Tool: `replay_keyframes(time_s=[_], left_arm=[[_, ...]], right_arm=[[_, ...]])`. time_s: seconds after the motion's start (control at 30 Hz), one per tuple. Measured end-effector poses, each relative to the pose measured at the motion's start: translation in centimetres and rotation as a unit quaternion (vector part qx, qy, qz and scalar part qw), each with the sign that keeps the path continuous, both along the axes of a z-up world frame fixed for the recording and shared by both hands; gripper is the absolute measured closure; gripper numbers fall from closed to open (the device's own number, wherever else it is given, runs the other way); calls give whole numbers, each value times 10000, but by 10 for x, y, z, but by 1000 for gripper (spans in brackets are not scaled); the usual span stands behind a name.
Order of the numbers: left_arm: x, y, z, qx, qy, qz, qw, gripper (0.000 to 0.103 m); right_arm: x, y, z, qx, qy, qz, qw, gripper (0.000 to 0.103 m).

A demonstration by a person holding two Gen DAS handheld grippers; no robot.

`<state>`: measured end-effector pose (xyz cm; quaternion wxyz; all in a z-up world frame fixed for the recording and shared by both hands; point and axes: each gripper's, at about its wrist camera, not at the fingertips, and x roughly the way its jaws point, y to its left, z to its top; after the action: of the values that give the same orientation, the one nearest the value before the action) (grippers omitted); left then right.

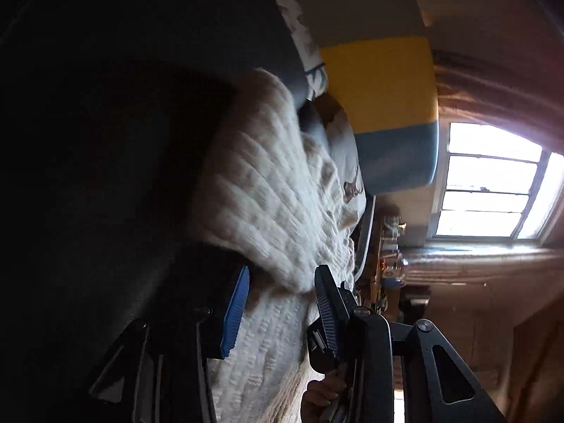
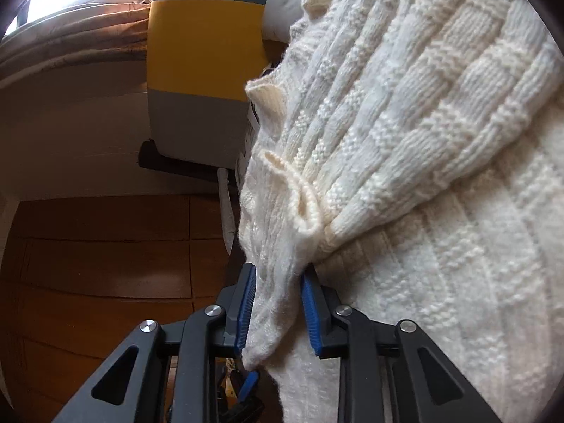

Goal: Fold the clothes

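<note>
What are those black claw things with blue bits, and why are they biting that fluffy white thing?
They are two hand-held grabbers that a person squeezes. Each carries a little camera looking along its fingers: one picture comes from the left gripper, the other from the right gripper. The fluffy thing is a cream knitted sweater, being folded. Both grabbers have it between their blue pads. Behind are a yellow-and-grey cushion and a bright window. What it rests on stays too dark to tell.

Yellow, grey and blue striped cushion (image 2: 204, 70) beside brown curtain (image 2: 81, 46); bright barred window (image 1: 493, 179); wooden drawers (image 2: 105, 264) below.
</note>
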<state>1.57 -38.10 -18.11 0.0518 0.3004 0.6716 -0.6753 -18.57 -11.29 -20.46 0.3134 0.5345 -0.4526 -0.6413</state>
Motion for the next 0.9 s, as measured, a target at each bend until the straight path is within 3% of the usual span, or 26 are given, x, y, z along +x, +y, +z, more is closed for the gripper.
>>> replay_keyframes(time_s=[0.07, 0.17, 0.3, 0.37, 0.4, 0.6, 0.77, 0.9], left_arm=[[0, -7, -6, 185, 96, 163, 9997, 65], [0, -14, -13, 569, 319, 418, 9970, 65], [-2, -8, -18, 961, 479, 427, 9933, 64], [-2, -4, -22, 1213, 567, 481, 9898, 53], [-2, -3, -24, 1334, 592, 537, 9878, 46], [-18, 10, -23, 1763, 851, 796, 9774, 46], [-38, 5, -14, 1517, 847, 1115, 9785, 46], [-53, -6, -19, 1369, 680, 1333, 9792, 46]], right_arm=[[-3, -5, 6, 260, 95, 2, 9996, 95], [-5, -22, 34, 1030, 631, 290, 9923, 98], [-8, -56, 92, 1835, 1573, 837, 9667, 98], [-10, -75, 123, 2097, 2003, 1082, 9509, 98], [-10, -82, 136, 2160, 2158, 1189, 9448, 98], [-4, -121, 214, 2259, 2980, 1627, 9131, 98], [7, -139, 267, 2155, 3528, 1758, 8934, 98], [5, -130, 299, 2075, 3813, 1649, 8857, 98]])
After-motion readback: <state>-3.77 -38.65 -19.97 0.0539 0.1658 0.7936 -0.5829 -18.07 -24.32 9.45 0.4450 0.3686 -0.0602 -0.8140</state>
